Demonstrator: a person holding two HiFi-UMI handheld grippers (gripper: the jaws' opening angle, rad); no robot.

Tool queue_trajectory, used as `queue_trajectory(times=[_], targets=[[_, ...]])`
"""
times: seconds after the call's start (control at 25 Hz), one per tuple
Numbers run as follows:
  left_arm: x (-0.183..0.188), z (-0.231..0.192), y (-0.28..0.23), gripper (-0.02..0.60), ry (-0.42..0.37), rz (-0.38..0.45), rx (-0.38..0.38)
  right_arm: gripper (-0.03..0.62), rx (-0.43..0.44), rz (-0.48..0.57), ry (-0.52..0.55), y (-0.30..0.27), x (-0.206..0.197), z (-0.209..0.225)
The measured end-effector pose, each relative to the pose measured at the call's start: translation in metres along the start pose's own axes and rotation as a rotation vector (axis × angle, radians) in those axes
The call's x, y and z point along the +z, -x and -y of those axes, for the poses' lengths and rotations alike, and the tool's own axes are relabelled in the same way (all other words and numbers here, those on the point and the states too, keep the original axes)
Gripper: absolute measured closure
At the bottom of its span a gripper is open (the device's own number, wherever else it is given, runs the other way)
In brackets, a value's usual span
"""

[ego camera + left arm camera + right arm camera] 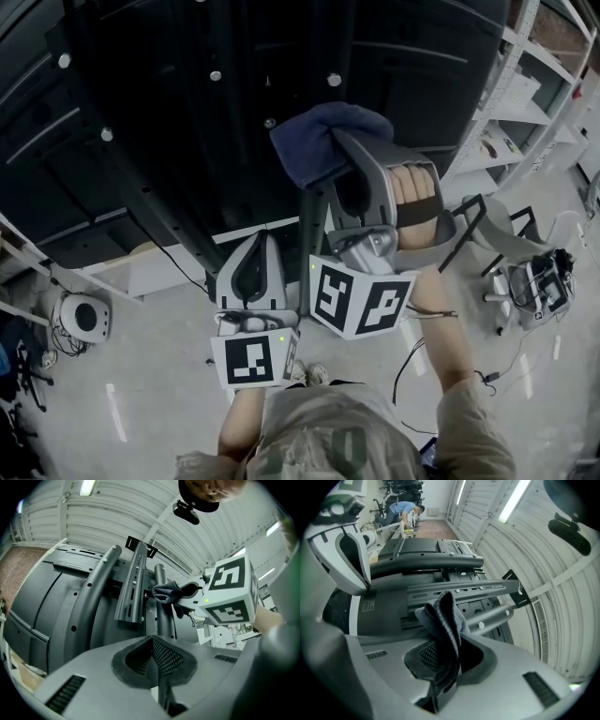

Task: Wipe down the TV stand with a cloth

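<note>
A dark blue cloth (319, 141) is bunched in my right gripper (333, 141), which is shut on it and presses it against the black upright post (314, 211) of the TV stand. In the right gripper view the cloth (443, 620) sticks up from between the jaws of the right gripper (440, 667), in front of the stand's grey mounting bars (454, 590). My left gripper (255, 242) hangs lower and to the left of the post, shut with nothing in it. The left gripper view shows the left gripper (157, 660) with its pads together, the cloth (171, 591) ahead, and the stand's slotted rails (133, 583).
The TV's dark back panel (187, 94) fills the top of the head view. White shelving (525, 103) stands at the right, with a wheeled frame and cables (534, 281) on the floor. A round white device (82, 317) lies at the left. A person (401, 508) bends over far off.
</note>
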State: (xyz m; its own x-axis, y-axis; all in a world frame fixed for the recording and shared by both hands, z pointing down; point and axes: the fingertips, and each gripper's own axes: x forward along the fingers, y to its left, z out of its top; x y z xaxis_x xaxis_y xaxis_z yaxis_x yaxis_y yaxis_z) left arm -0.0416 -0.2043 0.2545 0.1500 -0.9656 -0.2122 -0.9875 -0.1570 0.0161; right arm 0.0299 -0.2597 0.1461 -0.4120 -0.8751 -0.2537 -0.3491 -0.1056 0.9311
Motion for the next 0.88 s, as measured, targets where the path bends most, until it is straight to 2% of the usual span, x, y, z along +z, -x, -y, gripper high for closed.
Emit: queue_trajectory(times=[0.88], targets=[[-0.038,0.003,0.004,0.566,0.037,-0.072,-0.002,0.537,0.177,-0.055,-0.065,0.031,-0.027,-0.097]])
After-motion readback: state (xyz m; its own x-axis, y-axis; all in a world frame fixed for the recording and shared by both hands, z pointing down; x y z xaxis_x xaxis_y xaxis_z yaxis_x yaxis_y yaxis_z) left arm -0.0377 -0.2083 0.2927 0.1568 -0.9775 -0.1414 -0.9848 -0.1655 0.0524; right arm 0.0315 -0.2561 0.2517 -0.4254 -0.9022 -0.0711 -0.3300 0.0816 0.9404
